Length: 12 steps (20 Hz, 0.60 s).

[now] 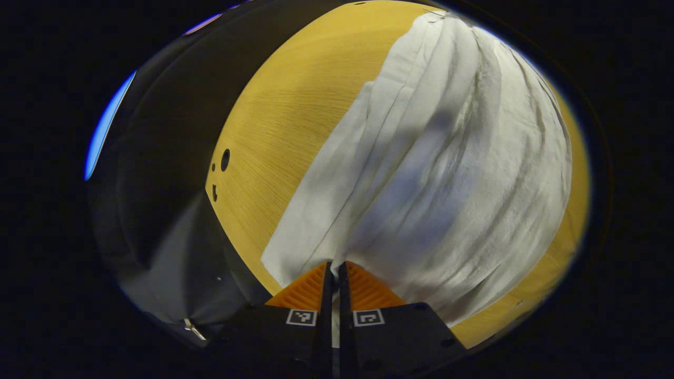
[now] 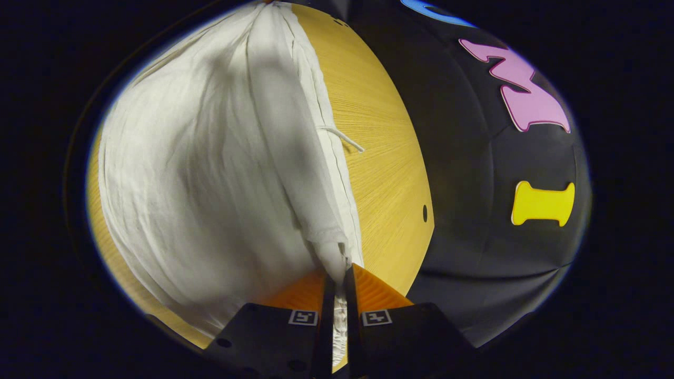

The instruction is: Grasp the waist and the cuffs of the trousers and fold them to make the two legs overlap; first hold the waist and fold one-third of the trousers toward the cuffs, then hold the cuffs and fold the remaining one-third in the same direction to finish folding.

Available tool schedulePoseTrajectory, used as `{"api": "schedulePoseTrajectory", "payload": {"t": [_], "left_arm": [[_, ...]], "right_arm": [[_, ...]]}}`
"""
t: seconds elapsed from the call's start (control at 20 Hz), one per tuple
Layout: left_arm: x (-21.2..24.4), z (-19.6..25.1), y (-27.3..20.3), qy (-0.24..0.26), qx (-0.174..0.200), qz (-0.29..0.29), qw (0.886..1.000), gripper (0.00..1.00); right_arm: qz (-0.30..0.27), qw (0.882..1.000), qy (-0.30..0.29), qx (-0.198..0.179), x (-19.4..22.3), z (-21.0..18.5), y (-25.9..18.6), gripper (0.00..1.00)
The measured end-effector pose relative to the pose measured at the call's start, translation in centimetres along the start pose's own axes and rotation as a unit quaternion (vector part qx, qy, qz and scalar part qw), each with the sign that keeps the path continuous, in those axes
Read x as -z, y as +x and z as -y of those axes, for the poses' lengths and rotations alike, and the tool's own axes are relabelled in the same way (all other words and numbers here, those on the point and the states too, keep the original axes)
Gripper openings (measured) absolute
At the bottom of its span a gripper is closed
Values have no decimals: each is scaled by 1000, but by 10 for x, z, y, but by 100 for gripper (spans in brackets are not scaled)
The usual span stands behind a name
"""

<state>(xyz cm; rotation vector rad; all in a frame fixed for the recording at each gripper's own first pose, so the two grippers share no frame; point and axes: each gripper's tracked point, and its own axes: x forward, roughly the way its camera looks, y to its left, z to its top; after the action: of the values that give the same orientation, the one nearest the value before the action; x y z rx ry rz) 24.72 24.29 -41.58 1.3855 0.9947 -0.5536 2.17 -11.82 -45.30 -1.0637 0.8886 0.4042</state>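
Currently both grippers are clamped on the trousers [image 1: 421,173], fabric pinched at each.

Left gripper view: left gripper [image 1: 335,273] sits at bottom centre, jaws nearly together with a thin strip of white cloth showing in the slot between them. The trousers run from the fingertips up to the top right of the frame, creased lengthwise, with a seam line along their left side. They lie on the wooden table [image 1: 284,121], which shows as a bare band left of the cloth and a thin strip along the right edge. A few small holes [image 1: 225,159] sit near the table's left edge. Grey shadow falls across the middle of the cloth.

Right gripper view: right gripper [image 2: 339,276] is at bottom centre, jaws narrow, a bunched edge of the trousers [image 2: 210,168] caught between the fingers and running down through the gap. The cloth fills the left half of the frame, up to top centre. A white drawstring [image 2: 342,137] pokes out from the cloth's right edge onto the bare table [image 2: 384,158]. One hole [image 2: 425,212] lies near the table's right edge.
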Motion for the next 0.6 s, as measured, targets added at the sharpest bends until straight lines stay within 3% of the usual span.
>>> {"api": "schedulePoseTrajectory", "payload": {"t": [0.05, 0.1, 0.15, 0.25, 0.35, 0.4, 0.5, 0.55, 0.6], "left_arm": [[0, -4, 0, 22, -14, 7, 1000, 15], [0, -8, 0, 46, -32, 10, 998, 32], [1, -10, 0, 67, -43, 8, 997, 41], [0, -21, -3, 96, -80, 12, 992, 59], [6, -29, -5, 98, -95, 7, 991, 83], [13, -31, -9, 97, -97, 1, 991, 96], [29, -32, -13, 98, -95, -11, 991, 100], [38, -32, -15, 99, -96, -19, 990, 99], [49, -36, -15, 99, -96, -26, 990, 99]], "right_arm": [[5, 1000, -14, 7, 1, 3, 0, 23], [7, 1000, -27, 10, 1, 4, 0, 39], [7, 999, -40, 7, 1, 4, 1, 44], [-2, 998, -60, 6, 7, 6, 0, 43], [-3, 998, -66, 7, 8, 7, -1, 47], [-6, 998, -70, 11, 10, 10, -3, 43], [-10, 998, -68, 14, 14, 15, -7, 49], [-12, 998, -64, 13, 17, 17, -10, 46], [-11, 998, -57, 13, 16, 20, -13, 52]]}}
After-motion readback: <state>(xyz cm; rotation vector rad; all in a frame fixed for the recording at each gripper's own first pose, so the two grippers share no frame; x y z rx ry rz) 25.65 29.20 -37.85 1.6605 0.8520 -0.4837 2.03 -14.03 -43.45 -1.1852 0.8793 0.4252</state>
